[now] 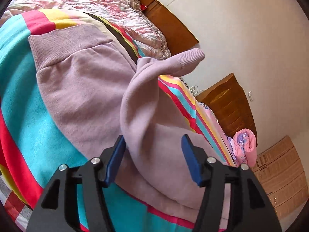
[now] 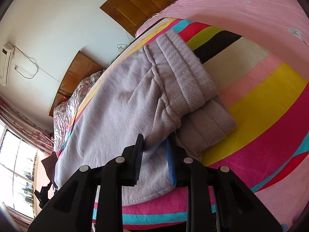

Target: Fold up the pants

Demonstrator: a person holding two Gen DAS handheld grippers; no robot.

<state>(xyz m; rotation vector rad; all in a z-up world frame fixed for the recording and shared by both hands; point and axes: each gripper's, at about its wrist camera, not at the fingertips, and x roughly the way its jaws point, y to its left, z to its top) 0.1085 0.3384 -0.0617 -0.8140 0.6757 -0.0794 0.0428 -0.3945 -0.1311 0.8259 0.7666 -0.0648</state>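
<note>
Lilac sweatpants (image 1: pixel 77 89) lie on a striped blanket (image 1: pixel 25 89) on the bed, with the ribbed waistband (image 1: pixel 58 44) at the far left. One leg (image 1: pixel 143 104) rises twisted between the fingers of my left gripper (image 1: pixel 153 137), its cuff (image 1: pixel 189 58) lifted off the bed. That gripper is open and its blue pads (image 1: pixel 115 158) stand apart from the cloth. In the right wrist view the pants (image 2: pixel 115 106) stretch away, with two ribbed cuffs (image 2: pixel 189 81) stacked at the right. My right gripper (image 2: pixel 155 141) is shut on a fold of the leg near those cuffs.
A floral quilt (image 1: pixel 115 5) lies by the wooden headboard (image 1: pixel 173 25). A wooden nightstand (image 1: pixel 229 104), a pink quilt (image 1: pixel 245 145) and cardboard boxes (image 1: pixel 280 174) are at the right. The right wrist view shows a pink sheet (image 2: pixel 241 9), a window (image 2: pixel 17 170) and an air conditioner (image 2: pixel 6 61).
</note>
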